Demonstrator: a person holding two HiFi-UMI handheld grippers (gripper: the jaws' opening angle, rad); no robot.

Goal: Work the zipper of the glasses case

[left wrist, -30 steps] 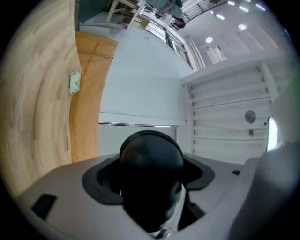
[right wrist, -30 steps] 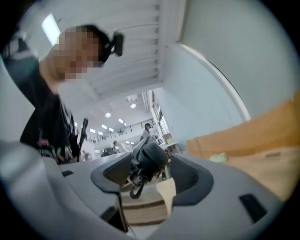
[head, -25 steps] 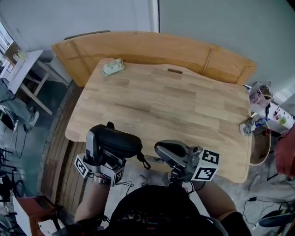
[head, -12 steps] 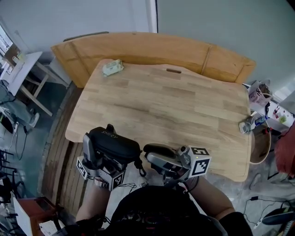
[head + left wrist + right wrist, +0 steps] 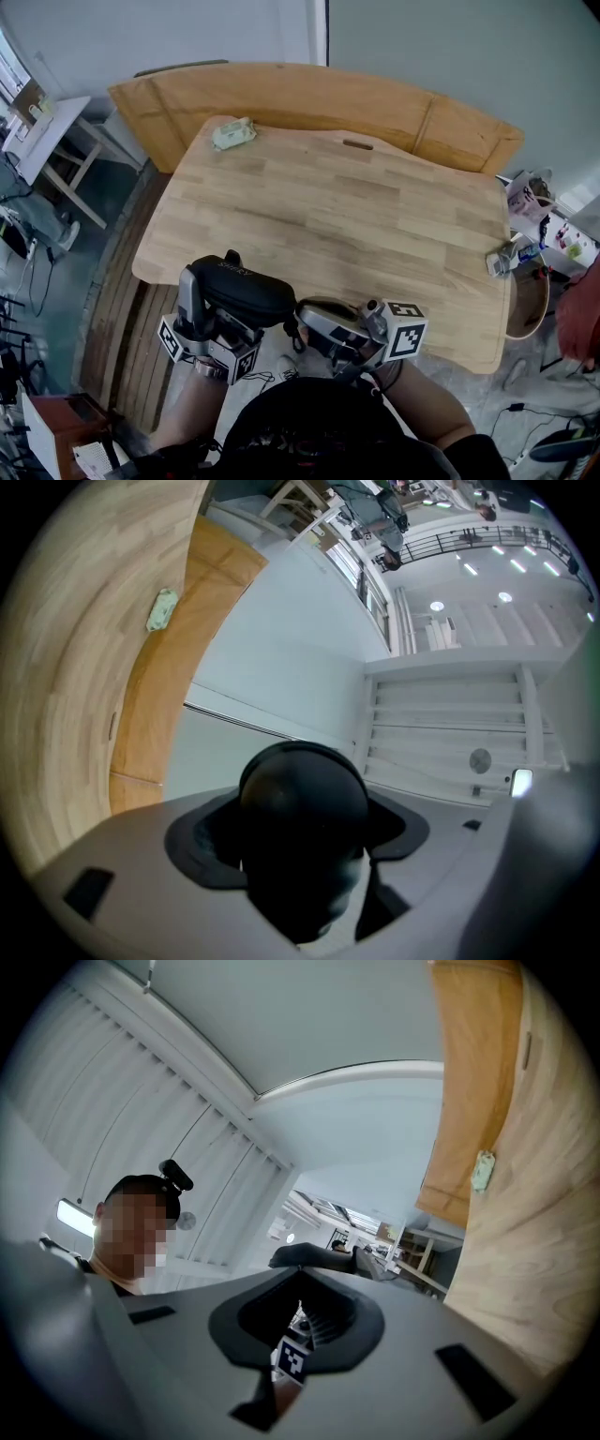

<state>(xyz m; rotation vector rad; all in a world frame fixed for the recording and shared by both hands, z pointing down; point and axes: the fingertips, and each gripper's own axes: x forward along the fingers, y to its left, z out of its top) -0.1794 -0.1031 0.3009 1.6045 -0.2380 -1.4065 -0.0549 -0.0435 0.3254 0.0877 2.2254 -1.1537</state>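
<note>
Left gripper (image 5: 214,305) clamps case (image 5: 242,289) just off table (image 5: 328,206) edge; right gripper (image 5: 307,314) beside it. Left gripper view: case end wedged between jaws. Right gripper view: jaws just closed together, nothing seen pinched. Case looks closed, so zipper work probably remains.

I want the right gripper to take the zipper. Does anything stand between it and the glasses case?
Nothing visible does. The right gripper, fingers shut, is close beside one end of the glasses case, which the left gripper holds; whether they touch is unclear.
</note>
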